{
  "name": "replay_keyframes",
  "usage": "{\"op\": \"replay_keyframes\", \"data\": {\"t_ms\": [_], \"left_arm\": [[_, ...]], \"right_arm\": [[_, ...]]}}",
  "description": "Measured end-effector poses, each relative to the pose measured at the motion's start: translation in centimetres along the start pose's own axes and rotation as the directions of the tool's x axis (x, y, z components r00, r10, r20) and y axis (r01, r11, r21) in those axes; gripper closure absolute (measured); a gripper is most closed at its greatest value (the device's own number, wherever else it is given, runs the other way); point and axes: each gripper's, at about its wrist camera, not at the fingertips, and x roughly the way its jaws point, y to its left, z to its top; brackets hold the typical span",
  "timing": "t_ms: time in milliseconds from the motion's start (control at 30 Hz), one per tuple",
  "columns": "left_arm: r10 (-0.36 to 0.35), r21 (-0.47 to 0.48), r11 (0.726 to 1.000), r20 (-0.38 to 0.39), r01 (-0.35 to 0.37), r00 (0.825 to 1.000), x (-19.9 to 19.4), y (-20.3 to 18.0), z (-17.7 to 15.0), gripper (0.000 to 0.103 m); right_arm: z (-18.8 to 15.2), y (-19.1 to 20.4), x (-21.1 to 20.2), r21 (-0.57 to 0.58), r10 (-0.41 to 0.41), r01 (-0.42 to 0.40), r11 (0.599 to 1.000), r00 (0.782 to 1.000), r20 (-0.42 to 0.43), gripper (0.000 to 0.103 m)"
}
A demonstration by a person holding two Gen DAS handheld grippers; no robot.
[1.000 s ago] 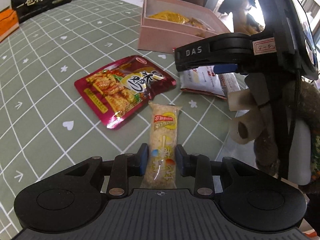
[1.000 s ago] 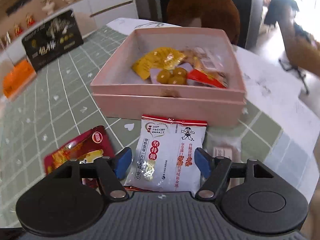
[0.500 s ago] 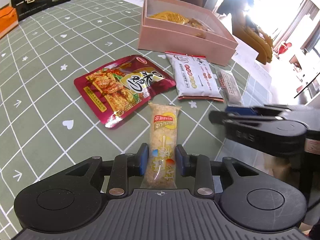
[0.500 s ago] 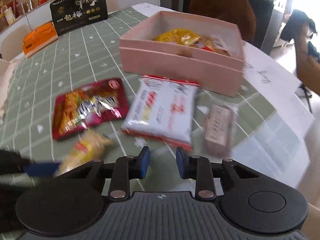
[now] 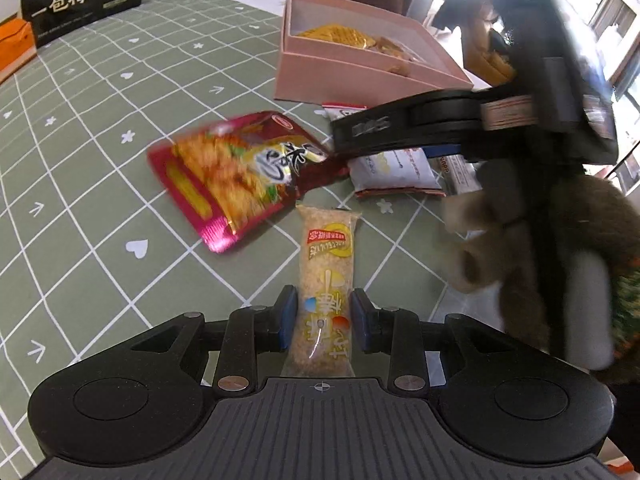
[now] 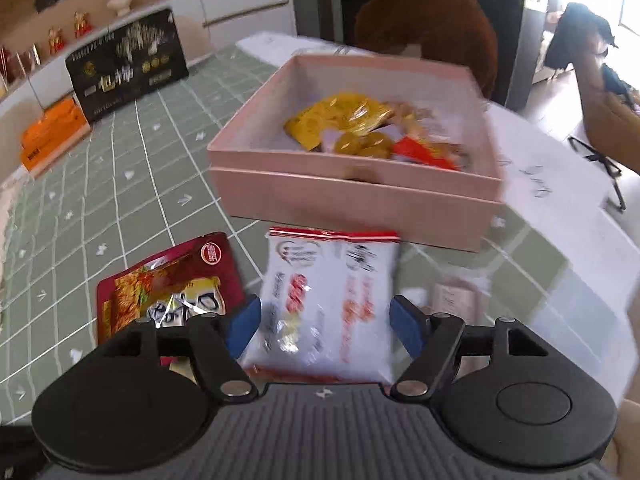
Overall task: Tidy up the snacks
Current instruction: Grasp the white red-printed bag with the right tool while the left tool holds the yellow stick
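Nearest, the left gripper point(image 5: 323, 318) has its fingers narrowed onto a slim rice bar point(image 5: 325, 280), pads pressing the wrapper at its near end while the rest lies flat on the worktop point(image 5: 80, 184). It looks light and fairly stiff, a pressed cake in crinkly film that could crack if squeezed hard; a hold across the narrow width, as now, seems right, though gripping closer to the middle would stop it drooping.

The right gripper point(image 6: 325, 322) straddles a white packet point(image 6: 328, 300), and its fingers are opening, wide, one at each side of the bag and not pressing it. That packet looks puffy and slick, so the film may slide; pinching across the body rather than the sealed end should hold better.

Just left of it lies a red pouch point(image 6: 168, 280), flat, floppy and glossy, best taken by an edge. A small pale bar point(image 6: 454, 300) sits to the right, too blurred to judge.

Beyond, the pink box point(image 6: 352, 196) stands open, already holding several sweets and wrappers.
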Motion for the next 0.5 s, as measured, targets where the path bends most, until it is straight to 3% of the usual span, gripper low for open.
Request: {"op": "replay_keyframes", "data": {"t_ms": [67, 200, 367, 500], "left_arm": [[-0.001, -0.002, 1.000, -0.002, 0.001, 1.000, 0.0, 0.0, 0.1, 0.069], [0.007, 0.007, 1.000, -0.007, -0.007, 1.000, 0.1, -0.2, 0.3, 0.068], [0.027, 0.030, 0.999, -0.006, -0.027, 1.000, 0.2, -0.9, 0.4, 0.068], [0.029, 0.010, 1.000, 0.008, -0.029, 1.000, 0.2, -1.0, 0.0, 0.068]], "right_arm": [[0.1, 0.7, 1.0, -0.026, -0.029, 0.029, 0.999, 0.999, -0.017, 0.023], [-0.3, 0.4, 0.0, -0.012, 0.014, -0.014, 1.000, 1.000, -0.025, 0.027], [-1.8, -2.0, -4.8, 0.037, 0.058, -0.060, 0.998, 0.997, 0.050, 0.027], [-3.5, -3.7, -7.9, 0.037, 0.026, -0.029, 0.999, 0.996, 0.087, 0.027]]}}
